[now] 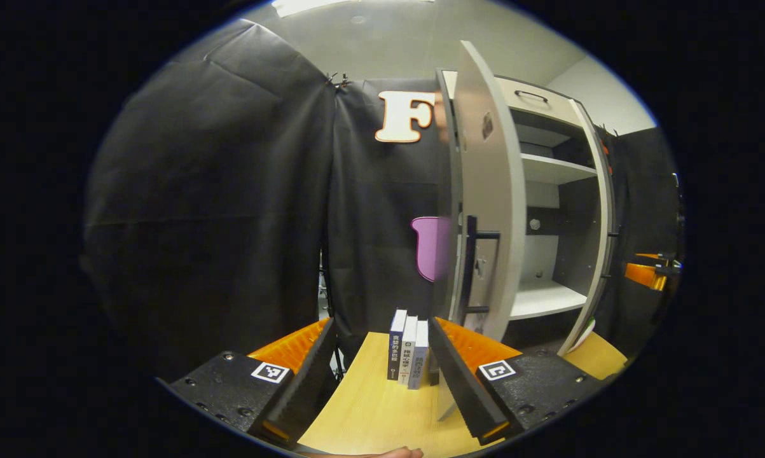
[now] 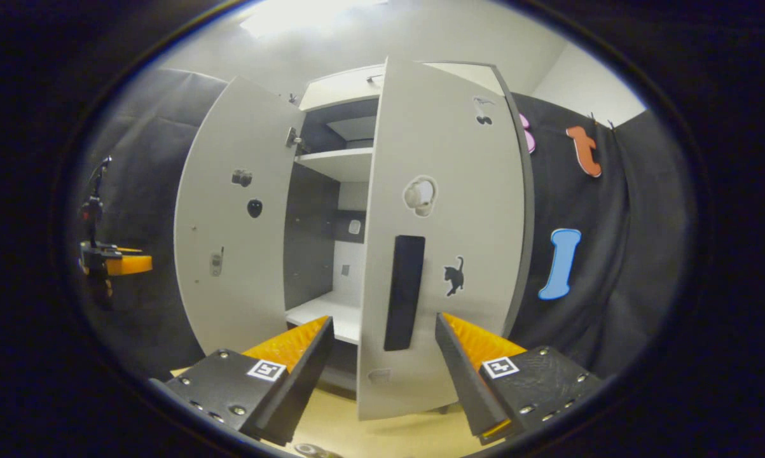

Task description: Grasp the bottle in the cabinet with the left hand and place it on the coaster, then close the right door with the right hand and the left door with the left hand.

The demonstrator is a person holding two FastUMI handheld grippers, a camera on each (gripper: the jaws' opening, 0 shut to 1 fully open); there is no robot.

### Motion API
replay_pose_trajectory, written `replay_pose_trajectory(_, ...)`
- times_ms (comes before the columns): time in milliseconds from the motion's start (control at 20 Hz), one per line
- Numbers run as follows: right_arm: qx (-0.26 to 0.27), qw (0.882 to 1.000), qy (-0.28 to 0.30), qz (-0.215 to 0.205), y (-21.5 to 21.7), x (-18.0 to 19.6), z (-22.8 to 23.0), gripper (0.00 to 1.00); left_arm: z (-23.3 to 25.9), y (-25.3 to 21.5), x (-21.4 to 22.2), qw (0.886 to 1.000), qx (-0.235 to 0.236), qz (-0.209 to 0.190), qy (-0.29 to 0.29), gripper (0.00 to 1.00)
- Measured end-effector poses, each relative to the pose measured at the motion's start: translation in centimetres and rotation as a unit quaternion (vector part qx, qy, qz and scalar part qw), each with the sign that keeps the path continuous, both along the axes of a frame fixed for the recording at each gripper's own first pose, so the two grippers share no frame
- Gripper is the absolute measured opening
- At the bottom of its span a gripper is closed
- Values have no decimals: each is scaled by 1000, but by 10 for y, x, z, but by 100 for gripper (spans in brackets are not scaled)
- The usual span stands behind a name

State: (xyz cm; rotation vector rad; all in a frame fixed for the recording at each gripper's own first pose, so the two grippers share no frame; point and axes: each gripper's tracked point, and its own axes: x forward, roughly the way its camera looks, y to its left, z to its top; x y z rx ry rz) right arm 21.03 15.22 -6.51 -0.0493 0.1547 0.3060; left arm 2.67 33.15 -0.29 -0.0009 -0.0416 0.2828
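The white cabinet (image 1: 557, 168) stands on the wooden table with both doors swung out. In the left gripper view its left door (image 1: 487, 191) is edge-on just right of my open left gripper (image 1: 380, 324), and the shelves I can see are bare. In the right gripper view the right door (image 2: 446, 191) faces me. Its black handle (image 2: 404, 292) lies just beyond the gap of my open right gripper (image 2: 383, 318). The left door (image 2: 236, 216) hangs open on the left. I cannot make out a bottle. A small round thing (image 2: 312, 450) lies at the table's near edge.
Three upright books (image 1: 407, 350) stand on the table (image 1: 369, 413) straight ahead of the left gripper. The right gripper (image 1: 649, 272) appears far right in the left gripper view; the left gripper (image 2: 115, 264) appears far left in the right gripper view. Black cloth walls surround the booth.
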Motion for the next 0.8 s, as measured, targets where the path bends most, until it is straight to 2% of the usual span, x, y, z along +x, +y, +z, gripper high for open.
replay_pose_trajectory(150,38,999,2,2,6,-7,9,94,5,15,8,1000,4,8,-6,90)
replay_pose_trajectory(250,50,999,9,0,6,-15,8,96,7,19,15,1000,1,5,-9,88)
replay_pose_trajectory(350,53,998,13,-9,2,-20,5,96,9,22,24,1000,-1,0,-10,90)
replay_pose_trajectory(500,54,998,11,-12,4,-24,4,96,17,16,42,999,-23,-28,-16,90)
replay_pose_trajectory(650,58,998,4,-13,9,-22,6,96,30,8,63,998,-22,-55,-25,93)
replay_pose_trajectory(700,63,998,-1,-15,8,-20,9,96,31,6,72,997,-24,-62,-27,88)
replay_pose_trajectory(750,67,998,-5,-16,9,-20,9,97,33,0,79,996,-30,-75,-28,88)
replay_pose_trajectory(800,74,997,-9,-16,9,-20,12,97,34,-9,85,994,-39,-94,-28,93)
